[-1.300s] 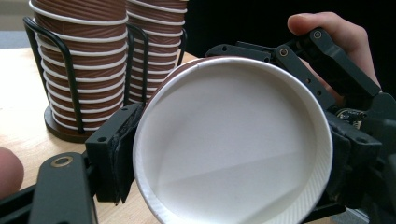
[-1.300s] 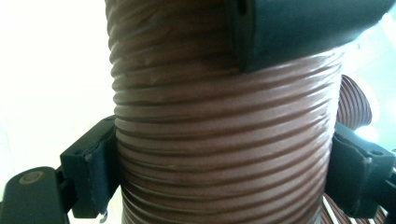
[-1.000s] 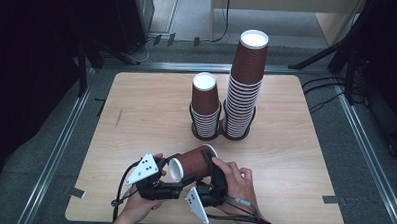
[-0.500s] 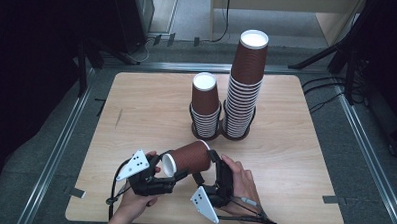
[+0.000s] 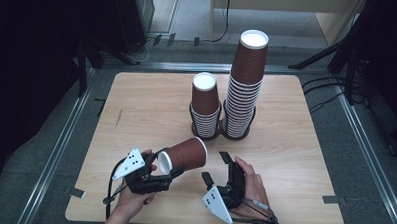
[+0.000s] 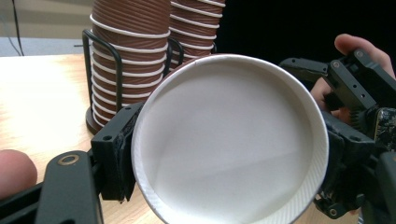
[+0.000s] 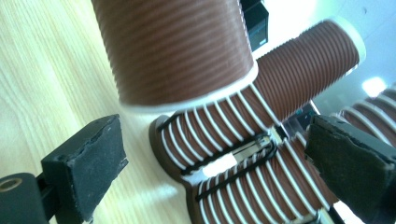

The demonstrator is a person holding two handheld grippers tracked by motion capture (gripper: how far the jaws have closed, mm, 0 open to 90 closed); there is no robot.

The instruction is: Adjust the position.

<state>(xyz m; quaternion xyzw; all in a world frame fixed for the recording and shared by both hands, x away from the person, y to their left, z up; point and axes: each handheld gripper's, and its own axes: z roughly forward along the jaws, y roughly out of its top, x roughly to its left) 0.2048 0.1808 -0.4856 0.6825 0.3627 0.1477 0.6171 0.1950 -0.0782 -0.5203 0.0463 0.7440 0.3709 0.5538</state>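
Left gripper: clamped on the paper cup (lying sideways), in front of the cup stacks.
Right gripper: jaws just opened, nothing between them, beside the cup.

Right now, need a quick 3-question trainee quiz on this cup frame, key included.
1. Which gripper holds the single brown cup?
2. True or false: the right gripper has its jaws clamped on a cup.
3. Which stack stands higher: A) the left stack, B) the right stack?

Key:
1. The left gripper, jaws shut on the cup, which lies on its side off the table.
2. False: its jaws stand open with nothing between them.
3. B.
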